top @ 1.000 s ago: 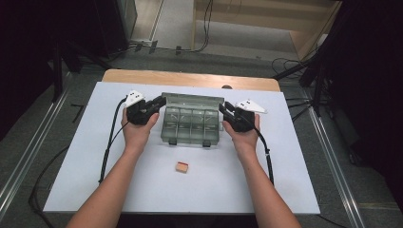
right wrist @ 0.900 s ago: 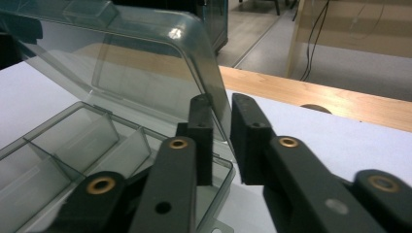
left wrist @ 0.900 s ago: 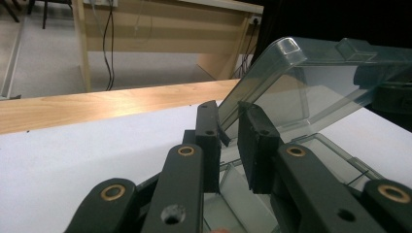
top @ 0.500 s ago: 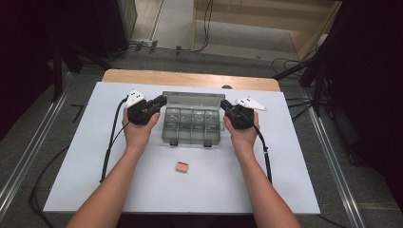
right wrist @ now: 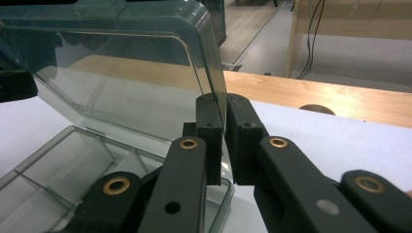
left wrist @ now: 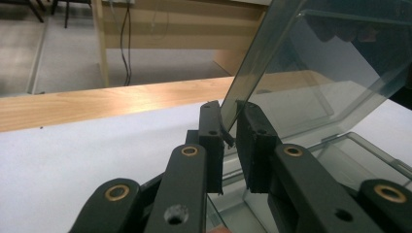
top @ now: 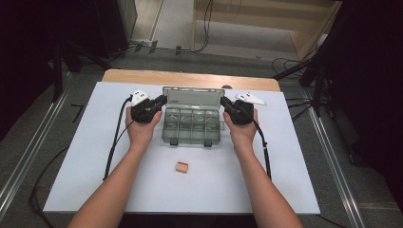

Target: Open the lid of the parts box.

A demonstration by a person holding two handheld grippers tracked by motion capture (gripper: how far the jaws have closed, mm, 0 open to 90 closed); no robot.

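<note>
Left gripper point(left wrist: 229, 127): its two black jaws stand on either side of the left edge of the raised lid, pinching that edge between them; in the high view it sits at the left end of the box, held in the person's left hand point(top: 140, 129).
Right gripper point(right wrist: 223, 119): its jaws are pressed together on the right edge of the same lid, the thin plastic running straight between them; in the high view it sits at the right end of the box, held in the right hand point(top: 242, 130).
Lid point(top: 192, 95): clear, smoky plastic, tilted up and back from the far side of the box, held at both side edges.
Box point(top: 191, 126): a see-through compartment case lying open in the middle of the white mat, between the two hands; its tray is split into several small cells, and two dark latches show on its near edge.
Box contents: cannot tell whether anything lies in the cells.
Small block point(top: 182, 166): a tan, reddish-edged piece lying flat on the mat, nearer the person than the box and apart from it.
Mat point(top: 85, 156): white sheet covering most of the table.
Table point(top: 142, 76): a wooden strip shows along the far edge of the mat.
Cables point(top: 114, 142): one black lead trails from each gripper back along the forearm toward the near edge.
</note>
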